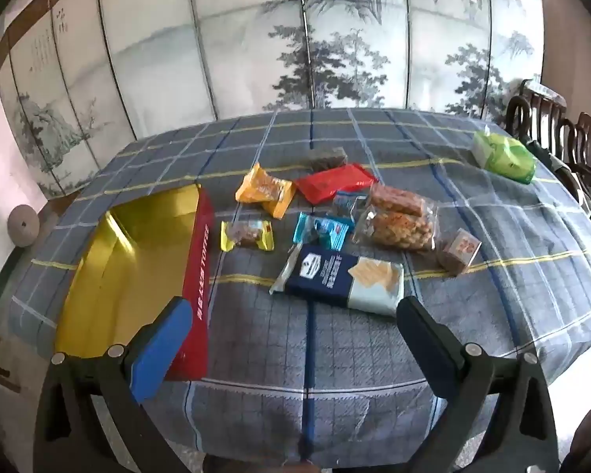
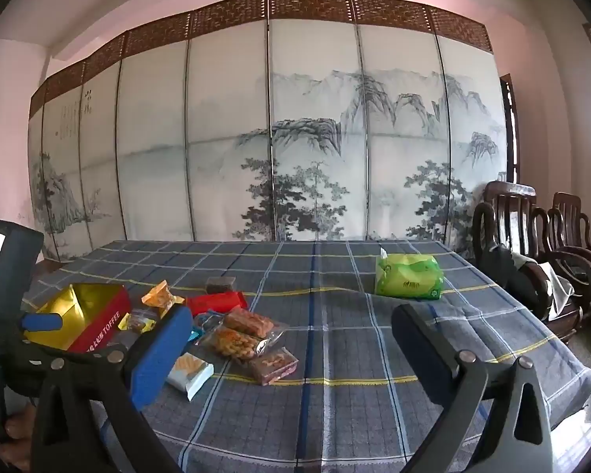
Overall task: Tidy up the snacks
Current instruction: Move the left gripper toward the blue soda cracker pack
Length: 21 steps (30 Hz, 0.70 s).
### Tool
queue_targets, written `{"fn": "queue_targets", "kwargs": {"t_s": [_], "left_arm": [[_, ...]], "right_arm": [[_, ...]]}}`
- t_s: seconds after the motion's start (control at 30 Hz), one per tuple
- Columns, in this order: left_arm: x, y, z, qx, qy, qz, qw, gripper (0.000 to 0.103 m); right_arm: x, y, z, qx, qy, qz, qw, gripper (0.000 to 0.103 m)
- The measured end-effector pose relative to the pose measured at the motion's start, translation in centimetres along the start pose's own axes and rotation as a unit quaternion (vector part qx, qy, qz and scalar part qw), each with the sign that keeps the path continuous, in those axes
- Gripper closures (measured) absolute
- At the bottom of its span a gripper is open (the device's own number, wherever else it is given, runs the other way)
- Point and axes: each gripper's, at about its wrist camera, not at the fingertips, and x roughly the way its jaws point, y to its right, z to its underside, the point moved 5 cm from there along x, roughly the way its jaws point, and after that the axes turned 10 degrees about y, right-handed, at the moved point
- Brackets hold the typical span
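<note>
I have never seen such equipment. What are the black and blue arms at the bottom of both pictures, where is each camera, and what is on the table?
Each picture comes from a camera on a hand-held gripper, looking along its jaws. The left gripper and right gripper are open and hold nothing. On the plaid tablecloth lie wrapped snacks, including a navy cracker pack and a red packet, beside an open red toffee box with gold lining. A green tissue pack sits apart.

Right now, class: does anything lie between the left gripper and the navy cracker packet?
Nothing visible does. The left gripper is open, with only bare checked tablecloth before the navy cracker packet.
</note>
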Motion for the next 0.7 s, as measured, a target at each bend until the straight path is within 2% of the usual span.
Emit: {"fn": "queue_targets", "kwargs": {"t_s": [0.1, 0.2, 0.27, 0.33, 0.7], "left_arm": [[-0.3, -1.0, 0.7, -0.011, -0.001, 0.002, 0.9999, 0.0], [0.7, -0.9, 1.8, 0.003, -0.03, 0.0, 0.9995, 0.0], [0.7, -1.0, 2.4, 0.002, -0.032, 0.005, 0.9995, 0.0], [1.9, 0.3, 1.8, 0.009, -0.059, 0.002, 0.9982, 0.0], [3.9, -0.4, 3.0, -0.039, -0.109, 0.04, 0.9925, 0.005]], "right_arm": [[0.3, 0.0, 0.0, 0.004, -0.002, -0.001, 1.0, 0.0], [0.6, 0.1, 0.7, 0.015, -0.008, -0.007, 1.0, 0.0], [0.7, 0.7, 1.4, 0.028, -0.019, -0.019, 0.999, 0.0], [0.9, 0.5, 1.7, 0.028, -0.026, -0.028, 0.999, 0.0], [2.1, 0.5, 3.7, 0.041, -0.064, -0.065, 0.995, 0.0]]}}
